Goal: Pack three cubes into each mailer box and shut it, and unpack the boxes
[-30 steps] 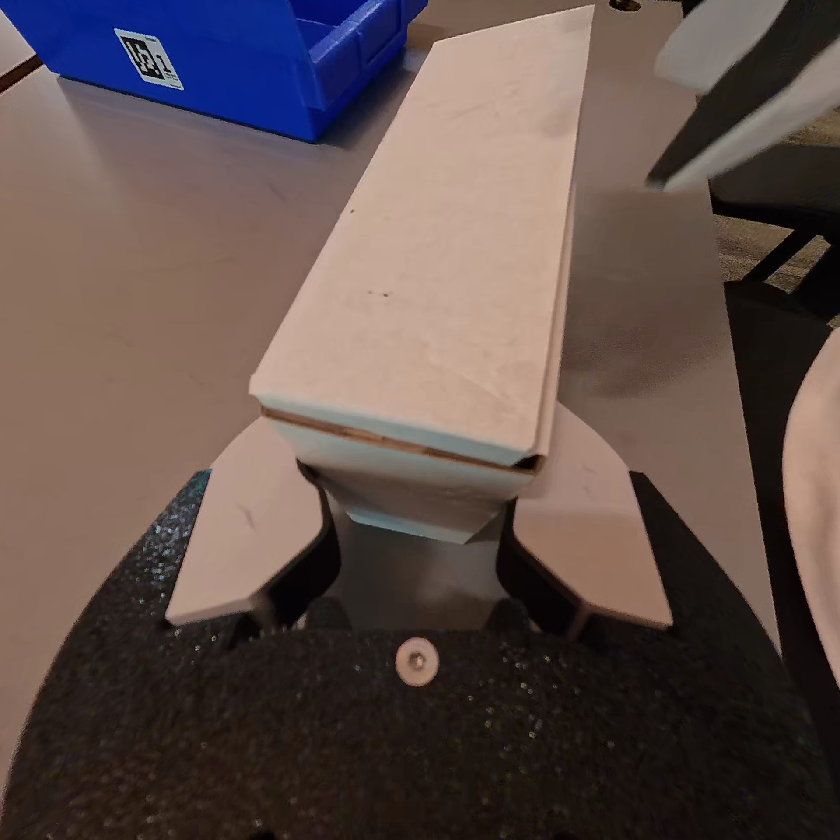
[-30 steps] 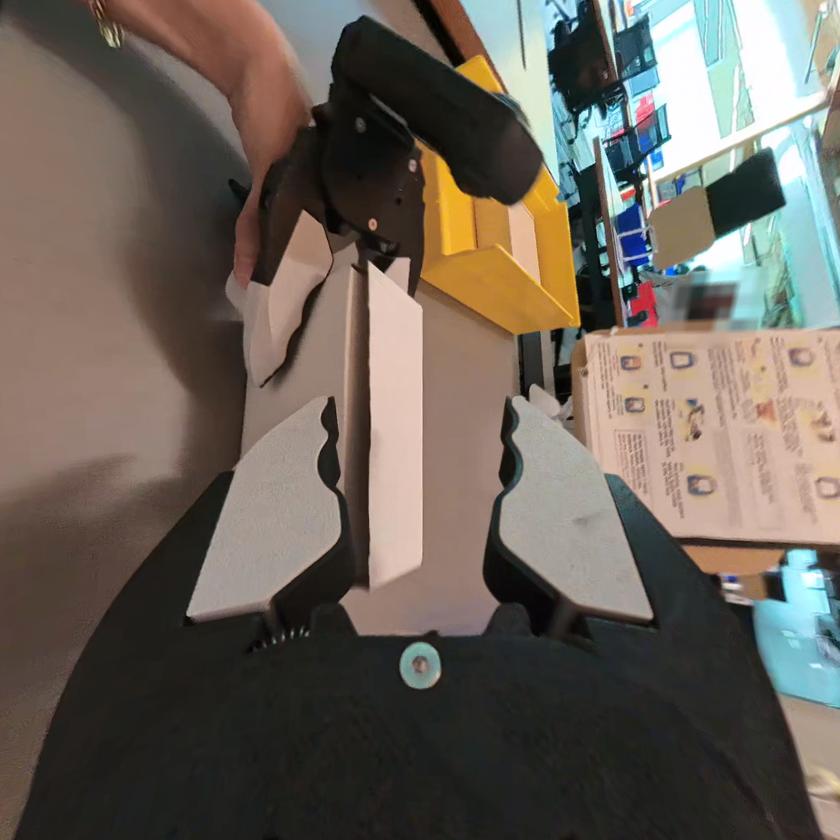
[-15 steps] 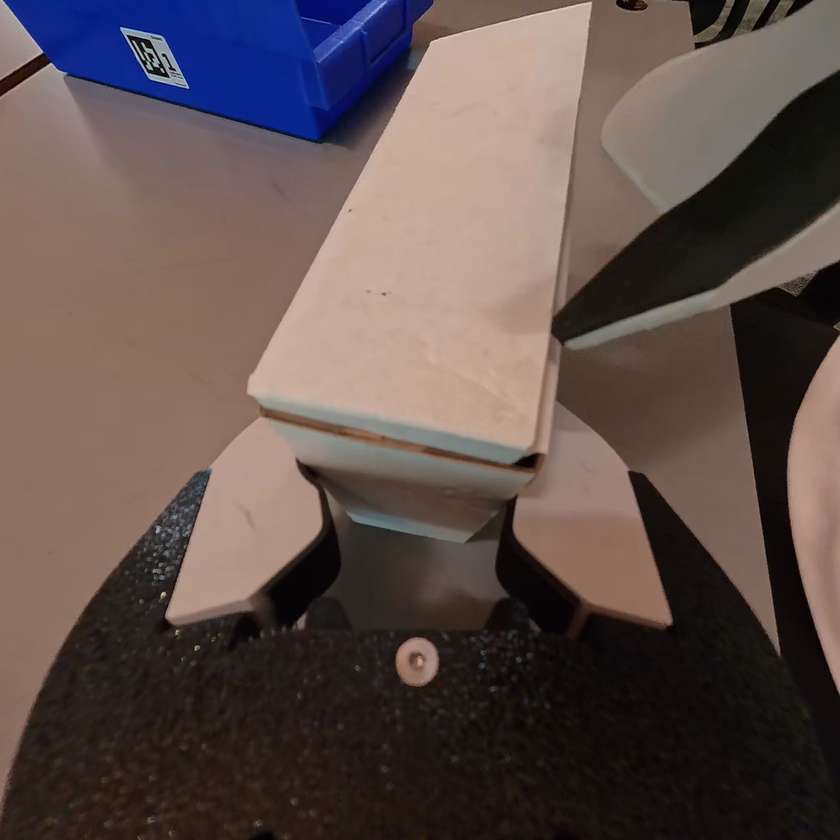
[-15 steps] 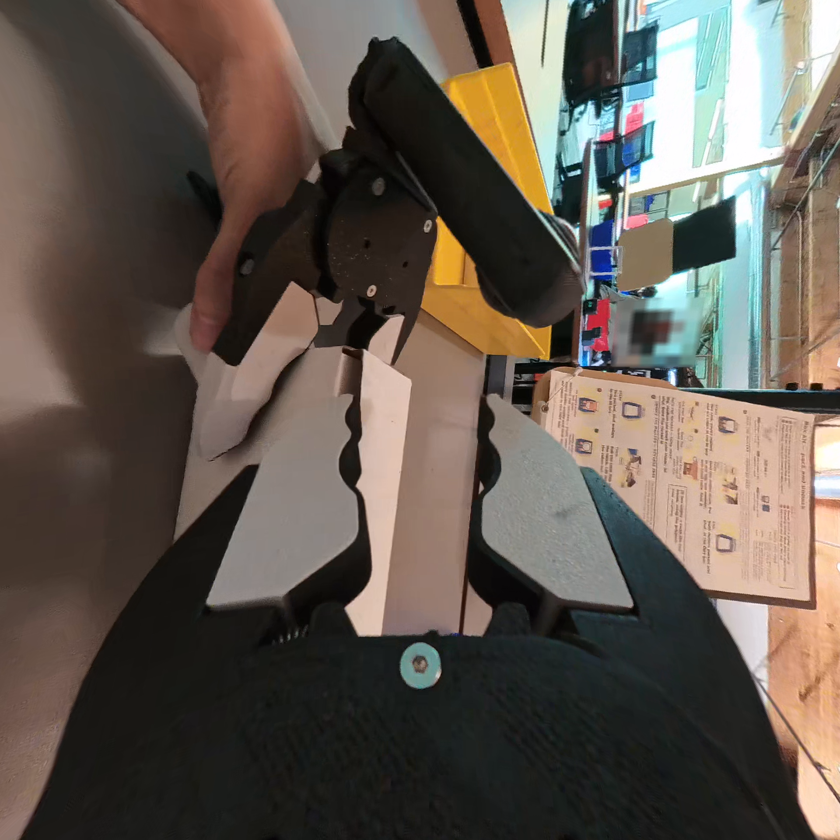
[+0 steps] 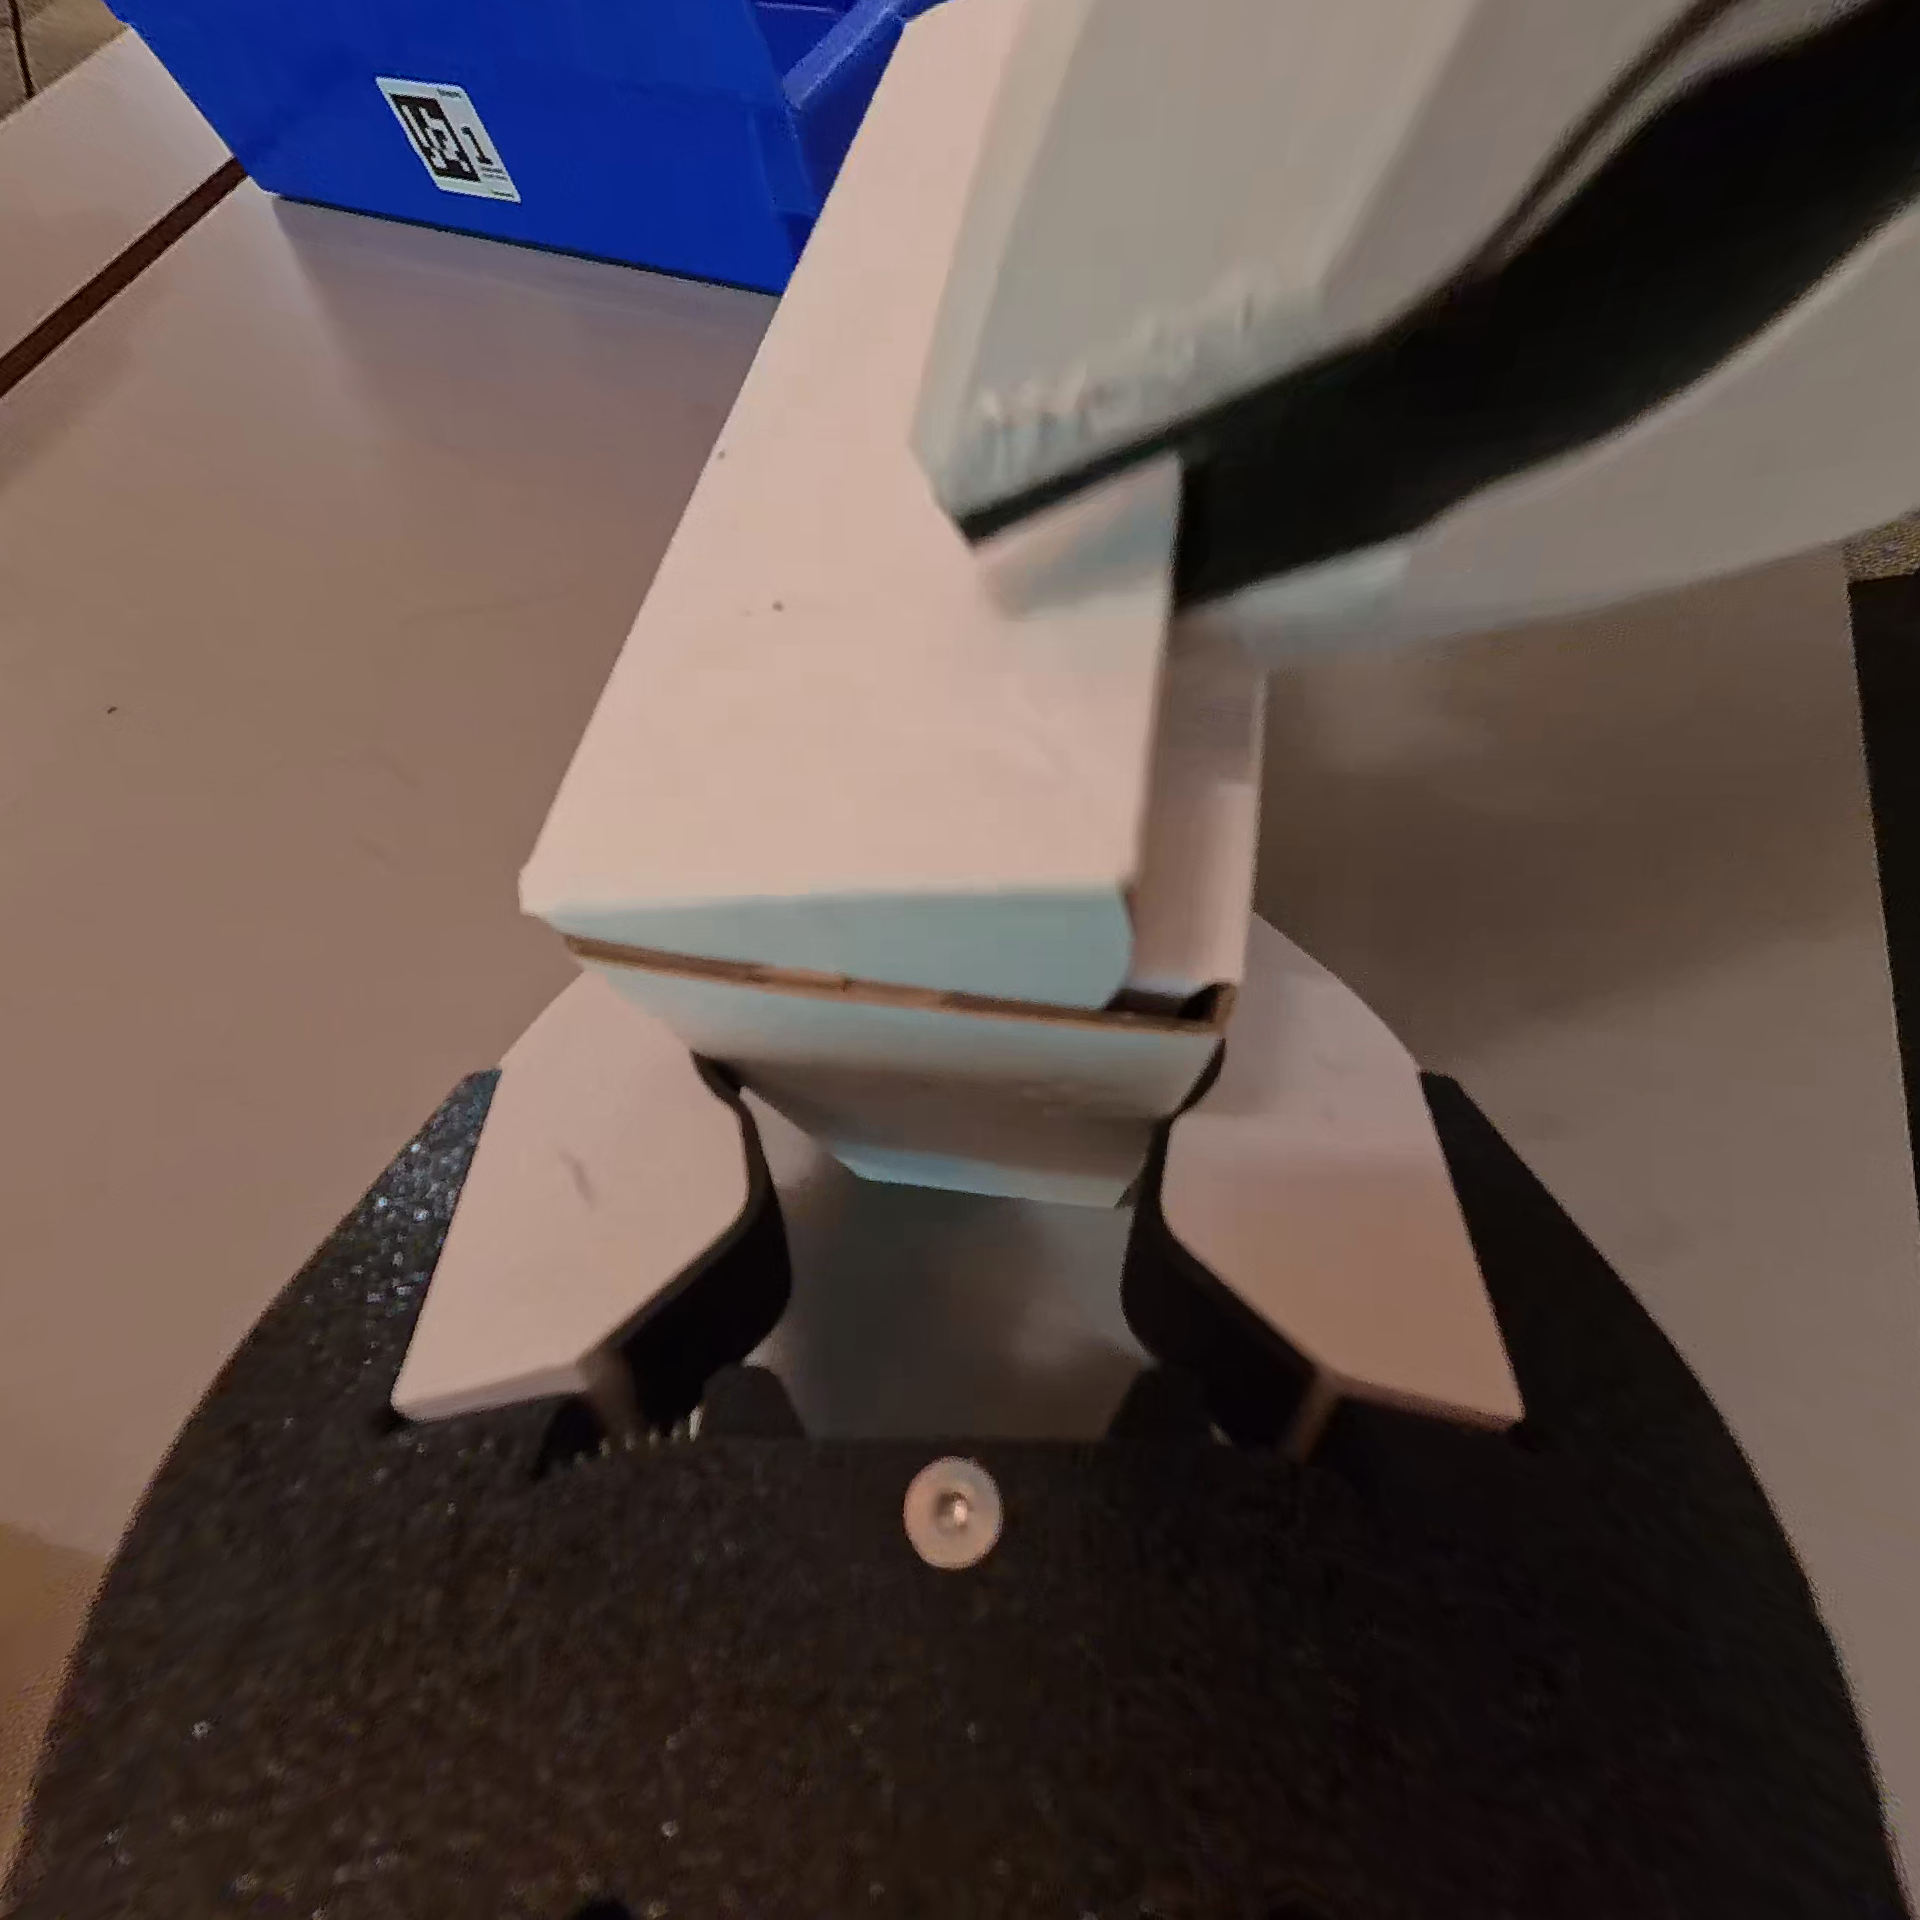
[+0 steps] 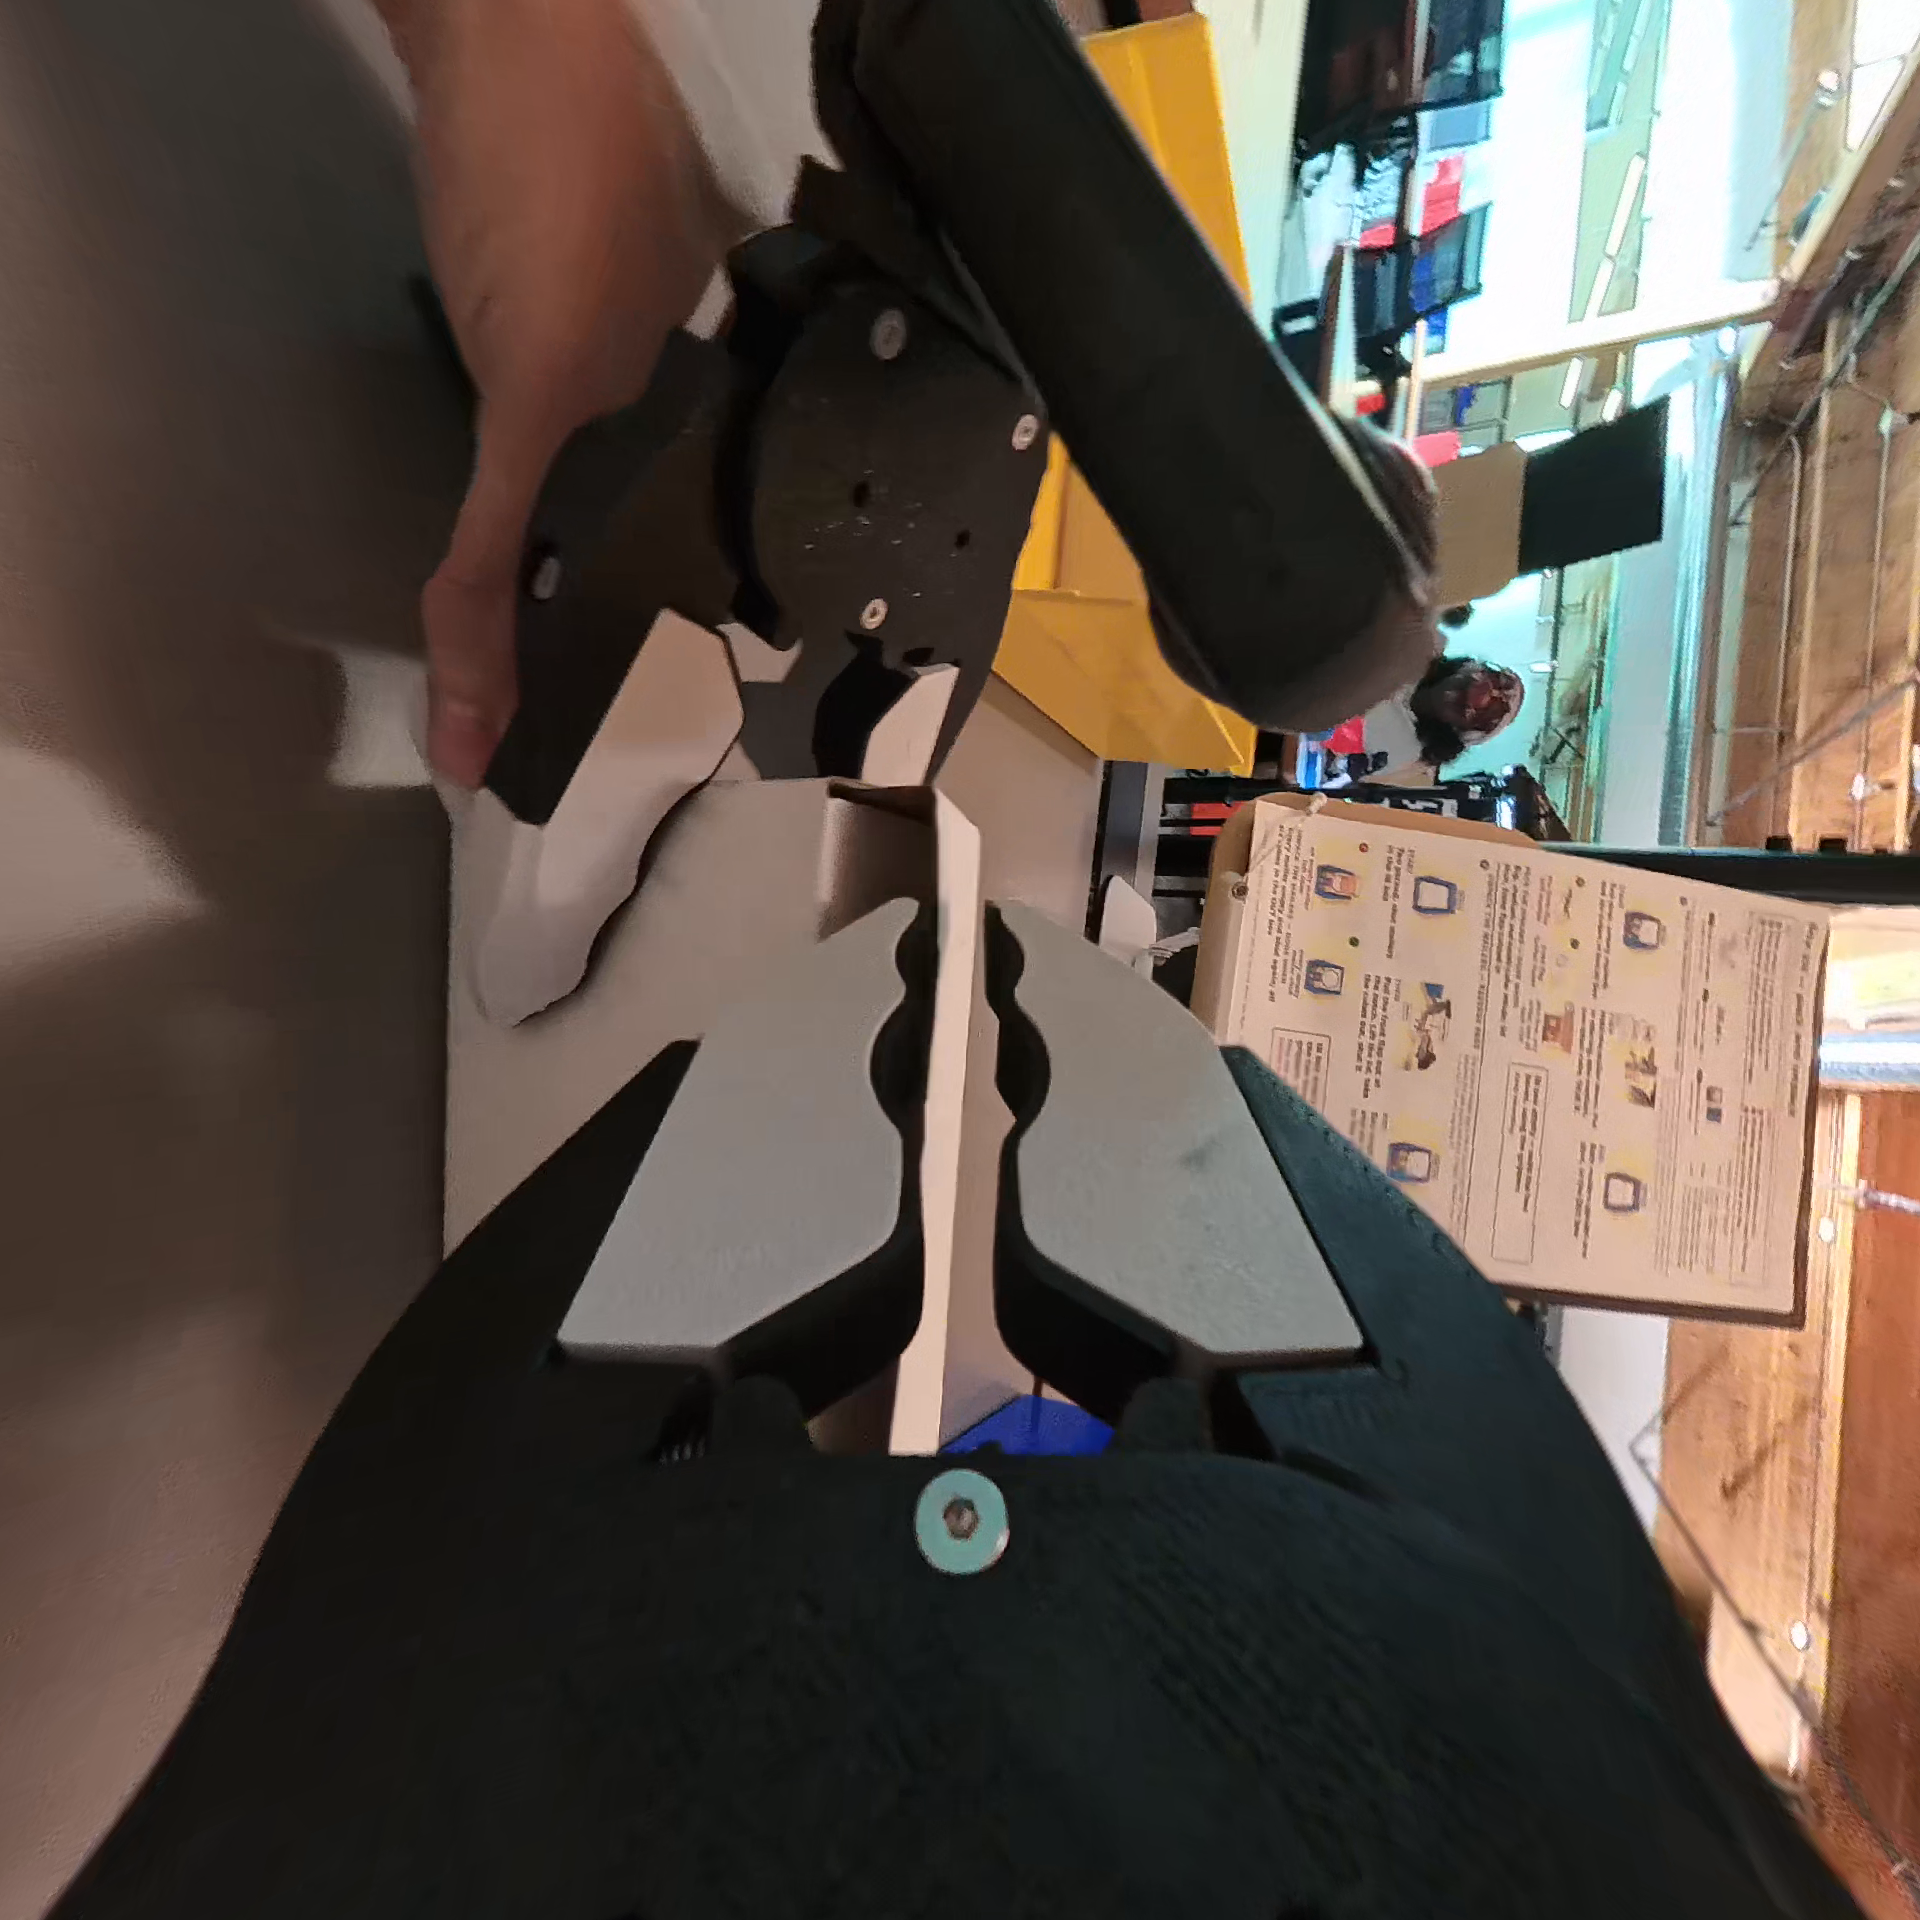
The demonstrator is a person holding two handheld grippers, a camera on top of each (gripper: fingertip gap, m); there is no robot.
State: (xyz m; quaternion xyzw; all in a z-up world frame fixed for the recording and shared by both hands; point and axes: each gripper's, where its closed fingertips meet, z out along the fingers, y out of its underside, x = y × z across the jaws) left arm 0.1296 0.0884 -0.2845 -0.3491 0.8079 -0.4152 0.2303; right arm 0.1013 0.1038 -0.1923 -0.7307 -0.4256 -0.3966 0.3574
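A long white mailer box (image 5: pixel 862 644) lies on the table, pointing away from me. My left gripper (image 5: pixel 935 1039) is shut on its near end. My right gripper (image 5: pixel 1174 499) comes in from the upper right, blurred, and pinches the lid's right edge. In the right wrist view, my right gripper (image 6: pixel 951 935) is shut on the thin white lid flap (image 6: pixel 951 1143). The box (image 6: pixel 582 1091) runs off to my left gripper (image 6: pixel 748 821), which a hand (image 6: pixel 540 416) holds. No cubes are visible.
A blue bin (image 5: pixel 571 125) with a tag sticker stands at the far left of the table (image 5: pixel 312 623). A yellow bin (image 6: pixel 1122 644) sits behind the left gripper. A cardboard sheet with printed pictures (image 6: pixel 1507 1070) hangs off to the side.
My right gripper has moved in along the box and shut on the lid flap; it was open a second ago. The left gripper keeps its hold on the box end.
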